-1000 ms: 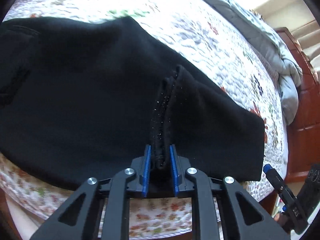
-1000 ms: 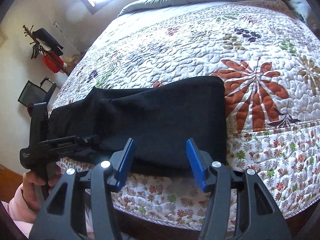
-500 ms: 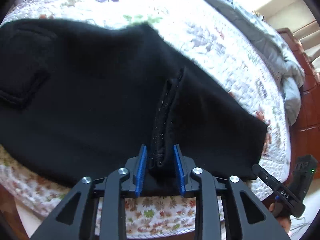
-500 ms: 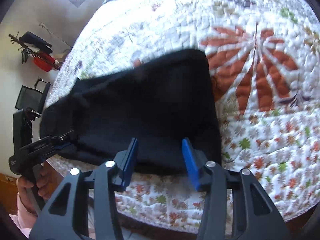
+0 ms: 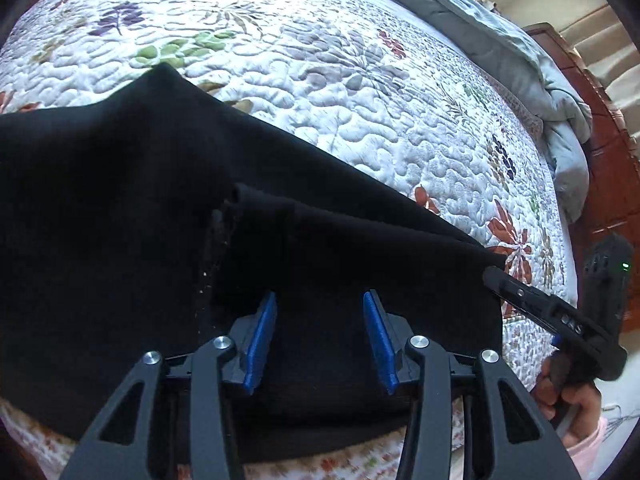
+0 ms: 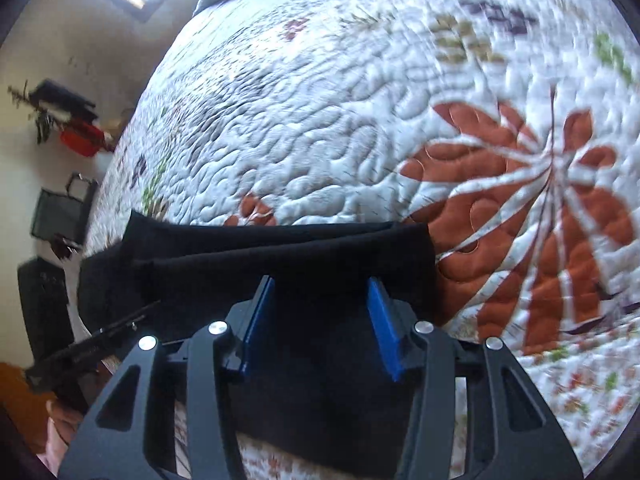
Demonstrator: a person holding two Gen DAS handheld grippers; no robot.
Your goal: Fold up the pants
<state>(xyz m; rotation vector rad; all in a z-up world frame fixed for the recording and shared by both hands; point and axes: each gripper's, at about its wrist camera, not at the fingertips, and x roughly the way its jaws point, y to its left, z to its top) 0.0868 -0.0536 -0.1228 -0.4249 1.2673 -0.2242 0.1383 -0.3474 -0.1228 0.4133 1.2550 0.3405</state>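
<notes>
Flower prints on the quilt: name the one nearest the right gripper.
The big rust-orange flower, just beyond the pants hem beside the right gripper; the purple and green sprigs lie farther up the quilt.

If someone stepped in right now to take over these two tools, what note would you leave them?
Left hand-held gripper: open, jaws have just been opening; the pinched ridge of cloth is let go, fabric lies loose between the pads.
Right hand-held gripper: open, jaws have been closing slightly, over the near edge at the leg end, not pressing.
Black pants: on the floral quilt at the near bed edge, laid lengthwise, apparently leg over leg.
Done: apparently the first lengthwise fold.
Left: likely grip both ends and fold across.
</notes>
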